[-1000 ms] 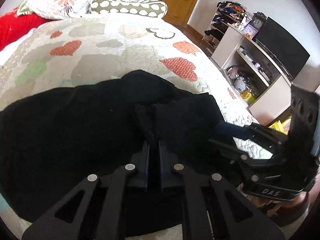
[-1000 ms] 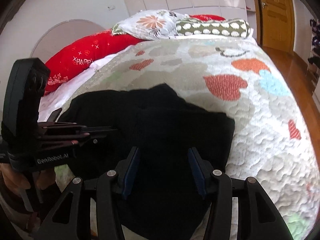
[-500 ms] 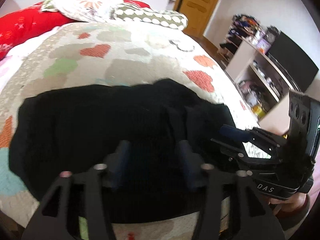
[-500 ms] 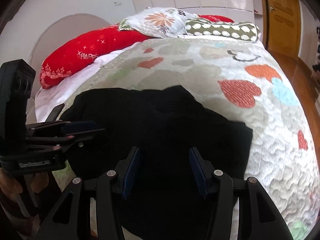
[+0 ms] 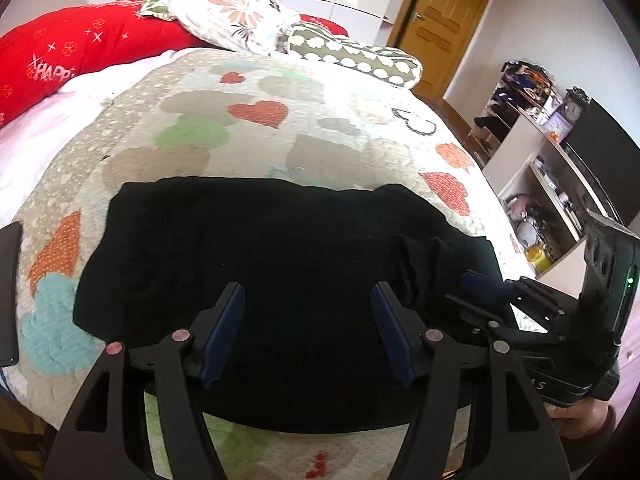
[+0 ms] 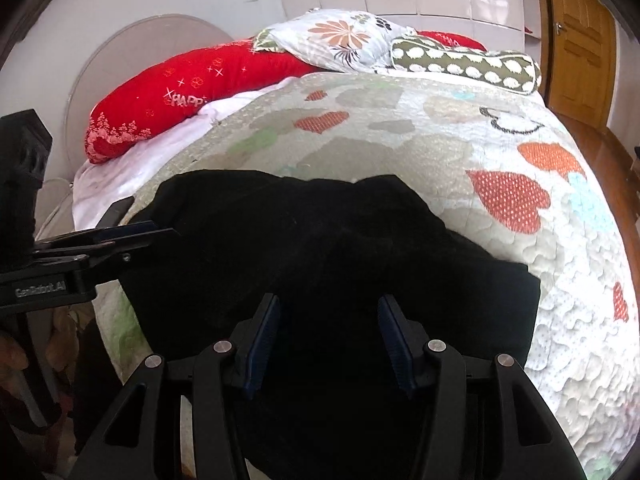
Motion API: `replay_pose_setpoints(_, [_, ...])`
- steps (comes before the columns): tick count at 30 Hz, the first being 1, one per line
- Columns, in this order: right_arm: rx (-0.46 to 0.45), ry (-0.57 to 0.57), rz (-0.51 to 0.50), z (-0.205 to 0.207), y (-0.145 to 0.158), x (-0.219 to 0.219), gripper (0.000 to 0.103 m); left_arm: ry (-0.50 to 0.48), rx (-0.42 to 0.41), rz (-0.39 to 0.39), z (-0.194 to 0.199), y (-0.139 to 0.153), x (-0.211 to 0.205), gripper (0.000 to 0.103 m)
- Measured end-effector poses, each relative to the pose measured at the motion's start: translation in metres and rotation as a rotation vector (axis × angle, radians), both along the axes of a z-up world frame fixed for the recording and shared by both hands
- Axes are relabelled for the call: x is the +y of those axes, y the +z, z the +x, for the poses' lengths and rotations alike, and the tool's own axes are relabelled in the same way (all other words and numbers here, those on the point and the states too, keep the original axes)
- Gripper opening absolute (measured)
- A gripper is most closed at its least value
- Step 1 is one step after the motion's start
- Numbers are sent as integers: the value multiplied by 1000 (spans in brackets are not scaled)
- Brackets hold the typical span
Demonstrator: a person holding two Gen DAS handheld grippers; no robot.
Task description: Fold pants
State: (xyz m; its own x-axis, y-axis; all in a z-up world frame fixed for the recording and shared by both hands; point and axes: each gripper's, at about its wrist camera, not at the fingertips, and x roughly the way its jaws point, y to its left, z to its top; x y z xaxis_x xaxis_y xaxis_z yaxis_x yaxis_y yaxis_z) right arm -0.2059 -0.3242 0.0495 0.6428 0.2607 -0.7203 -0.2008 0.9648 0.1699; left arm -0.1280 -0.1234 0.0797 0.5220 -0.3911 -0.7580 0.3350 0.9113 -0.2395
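Note:
The black pants (image 5: pixel 280 232) lie folded in a wide dark bundle across the near end of the heart-patterned quilt (image 5: pixel 248 144). My left gripper (image 5: pixel 308 292) hovers over their near edge. Its jaws are opening, and the blue pads press on nothing. My right gripper (image 6: pixel 329 304) stands open above the right part of the pants (image 6: pixel 320 232), also with no cloth pinched. Each gripper shows in the other's view: the right gripper (image 5: pixel 480 280) at the pants' bunched right end, the left gripper (image 6: pixel 152 232) at their left edge.
A red pillow (image 6: pixel 192 88), a floral pillow (image 6: pixel 340 36) and a spotted bolster (image 6: pixel 464 64) lie at the head of the bed. A wooden door (image 5: pixel 444 28), open shelves (image 5: pixel 532 184) and a dark screen (image 5: pixel 600 156) stand to the right. A hand (image 5: pixel 580 412) holds the right gripper.
The left gripper went from shut on the pants' fabric to open, let the cloth go and drew back toward the left. The right gripper stayed open and shifted slightly.

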Motion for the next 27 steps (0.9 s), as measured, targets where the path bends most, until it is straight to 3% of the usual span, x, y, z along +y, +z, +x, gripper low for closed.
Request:
replay_pose_setpoints(5, [34,7,-15,5,-8,1,54,27,3,-4,1,-1,13,66])
replay_pose_setpoints(11, [-21,39,11,13,24,4,60,76,12,-40,2,-1,39,71])
replay_pose_setpoints(15, [-41,102,-11,31,35,26,63,129,21,-82,0,-1,63,72])
replay_pose_setpoints(18, [-40,146,-22,48,36,47,63,173,27,-114,-2,-3,81,80])
replay_pose_setpoints(25, [-14,220,-4,85,25,88,64,256,54,-115,-1,-15,108,81])
replay_pose_setpoints(27, [-15,254,-21,92,23,99,70,279,71,-127,-3,-21,115,81])
